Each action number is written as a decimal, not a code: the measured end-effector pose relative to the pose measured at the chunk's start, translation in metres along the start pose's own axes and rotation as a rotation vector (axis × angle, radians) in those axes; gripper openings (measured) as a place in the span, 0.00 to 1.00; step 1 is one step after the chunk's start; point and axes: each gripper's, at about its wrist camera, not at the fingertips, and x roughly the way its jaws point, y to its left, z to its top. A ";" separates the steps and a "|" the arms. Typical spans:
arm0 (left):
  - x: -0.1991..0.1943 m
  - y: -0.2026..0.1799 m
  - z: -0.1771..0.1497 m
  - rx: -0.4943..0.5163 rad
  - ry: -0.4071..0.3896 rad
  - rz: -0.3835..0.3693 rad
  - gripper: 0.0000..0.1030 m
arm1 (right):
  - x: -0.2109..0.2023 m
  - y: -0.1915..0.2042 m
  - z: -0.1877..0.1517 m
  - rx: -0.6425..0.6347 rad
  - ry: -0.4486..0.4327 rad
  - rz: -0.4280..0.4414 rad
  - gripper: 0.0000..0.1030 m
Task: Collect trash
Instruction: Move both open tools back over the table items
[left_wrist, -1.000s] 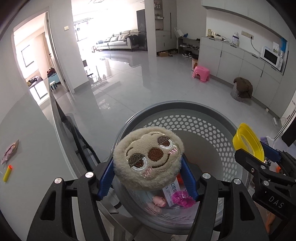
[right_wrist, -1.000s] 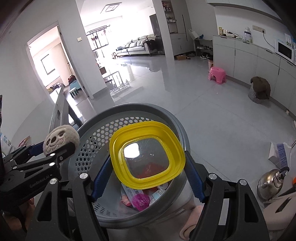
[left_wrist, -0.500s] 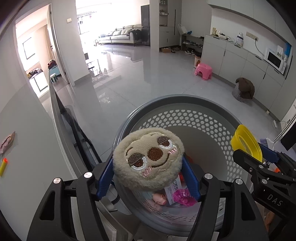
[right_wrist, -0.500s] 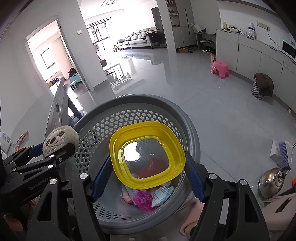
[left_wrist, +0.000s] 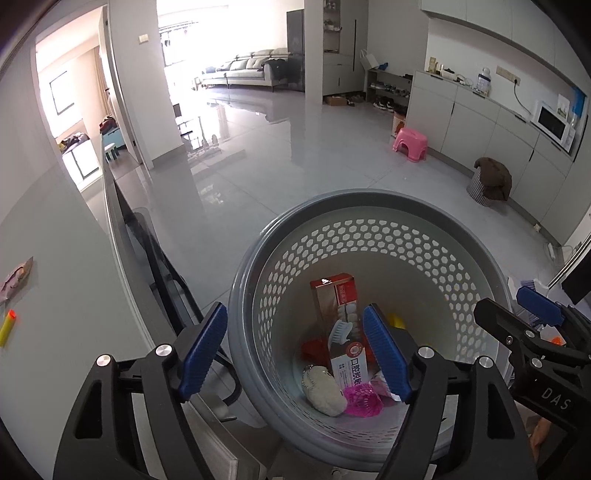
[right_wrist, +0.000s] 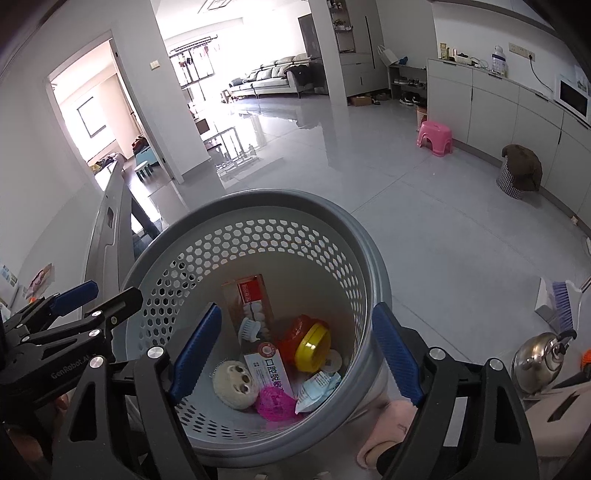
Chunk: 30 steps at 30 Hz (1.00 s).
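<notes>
A grey perforated trash basket (left_wrist: 369, 206) (right_wrist: 295, 201) stands below both grippers. Inside lie the beige plush sloth toy (left_wrist: 325, 391) (right_wrist: 236, 384), the yellow lid (right_wrist: 312, 345), a red-and-white toothpaste box (left_wrist: 340, 321) (right_wrist: 255, 314), a pink mesh ball (left_wrist: 362, 400) (right_wrist: 275, 402) and a pale blue wrapper (right_wrist: 317, 386). My left gripper (left_wrist: 295, 354) is open and empty above the basket's near rim. My right gripper (right_wrist: 295, 354) is open and empty above the basket. Each gripper shows at the edge of the other's view.
A grey table (left_wrist: 55, 295) lies at the left, with a yellow dart (left_wrist: 7, 326) and a wrapper (left_wrist: 16, 282) on it. A metal kettle (right_wrist: 543, 360) and a dustpan brush (right_wrist: 561, 302) stand at the right. A pink stool (left_wrist: 410, 142) stands on the glossy floor.
Both grippers have opened. The plush sloth has dropped from the left one and the yellow lid from the right one into the basket.
</notes>
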 end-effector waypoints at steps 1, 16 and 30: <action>0.000 0.000 0.000 -0.001 0.000 0.000 0.73 | 0.000 0.000 0.000 0.002 -0.002 0.002 0.78; -0.004 0.003 -0.002 -0.001 -0.011 0.004 0.74 | -0.010 -0.003 -0.002 0.023 -0.021 0.011 0.78; -0.027 0.010 -0.011 -0.019 -0.046 0.011 0.76 | -0.035 0.004 -0.008 0.012 -0.059 0.019 0.78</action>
